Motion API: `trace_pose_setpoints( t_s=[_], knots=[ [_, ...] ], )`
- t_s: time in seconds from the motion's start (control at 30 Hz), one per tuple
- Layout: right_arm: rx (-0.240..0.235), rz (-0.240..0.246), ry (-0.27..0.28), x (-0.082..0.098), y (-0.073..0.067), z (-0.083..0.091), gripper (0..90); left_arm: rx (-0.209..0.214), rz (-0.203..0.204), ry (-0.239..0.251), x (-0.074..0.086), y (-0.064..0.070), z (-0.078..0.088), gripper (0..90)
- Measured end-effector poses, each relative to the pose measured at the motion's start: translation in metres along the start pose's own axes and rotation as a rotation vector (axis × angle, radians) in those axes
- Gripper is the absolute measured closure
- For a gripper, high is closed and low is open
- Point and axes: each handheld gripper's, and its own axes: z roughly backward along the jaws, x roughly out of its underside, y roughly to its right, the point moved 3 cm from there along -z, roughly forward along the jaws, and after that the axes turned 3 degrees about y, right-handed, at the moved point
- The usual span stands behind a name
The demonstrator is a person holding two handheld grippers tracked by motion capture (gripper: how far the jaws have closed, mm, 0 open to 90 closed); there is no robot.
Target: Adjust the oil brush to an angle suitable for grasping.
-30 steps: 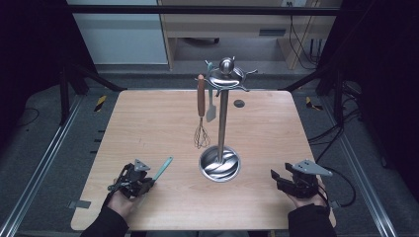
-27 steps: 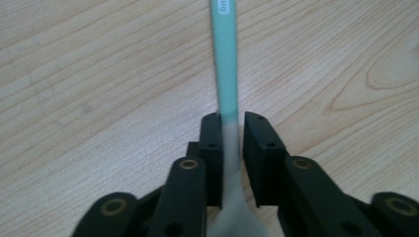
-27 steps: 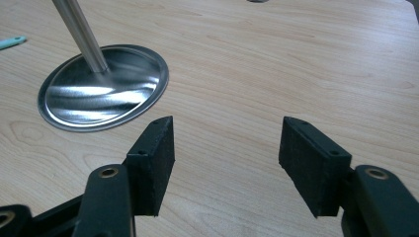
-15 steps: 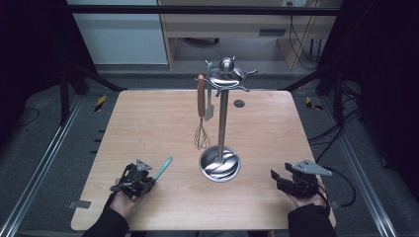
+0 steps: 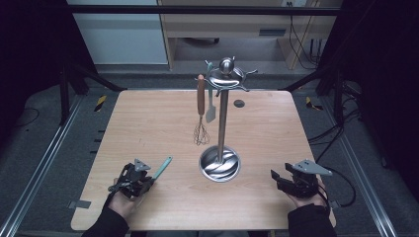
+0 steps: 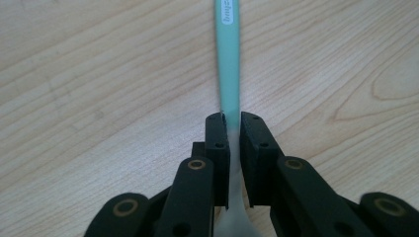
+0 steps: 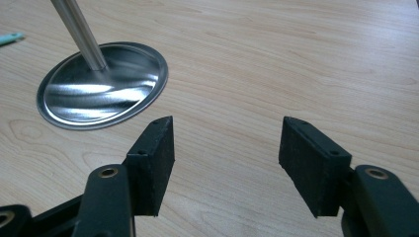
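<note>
The left gripper [image 6: 230, 121] is clamping its two black jaws on the pale end of a teal-handled utensil [image 6: 228, 64], whose handle is stretching away from the jaws low over the wooden table [image 6: 99, 74]. In the high view the left gripper [image 5: 143, 180] is sitting near the table's front left edge in the person's left hand [image 5: 121, 200], and the teal handle [image 5: 162, 168] is pointing up and to the right, toward the metal stand [image 5: 221, 123] in the middle of the table. The stand's round base [image 5: 220, 164] is lying well apart from the handle's tip. A whisk [image 5: 200, 111] with a brown handle and a small spatula [image 5: 211, 106] are hanging from the stand's top ring. The right gripper [image 7: 225, 140] is holding its jaws wide apart with nothing between them, hovering just over bare wood near the stand's base [image 7: 101, 89]. In the high view the right gripper [image 5: 281, 178] is resting at the front right of the table in the person's right hand [image 5: 304, 195].
</note>
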Motion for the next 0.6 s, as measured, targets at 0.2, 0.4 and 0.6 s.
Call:
trace_pose_setpoints(
  t_s=[0.2,0.4,0.6],
  knots=[
    [0.000,0.001,0.001,0.000,0.000,0.000,38.6,0.006,0.008,0.072,-0.003,0.001,0.014,82.3],
    [0.003,0.000,-0.002,0.000,0.001,-0.001,38.6,0.015,0.021,0.161,-0.008,0.003,0.031,82.3],
    [0.003,0.001,-0.003,0.000,0.001,-0.001,38.6,0.012,0.042,0.238,-0.014,0.001,0.048,82.3]
  ],
)
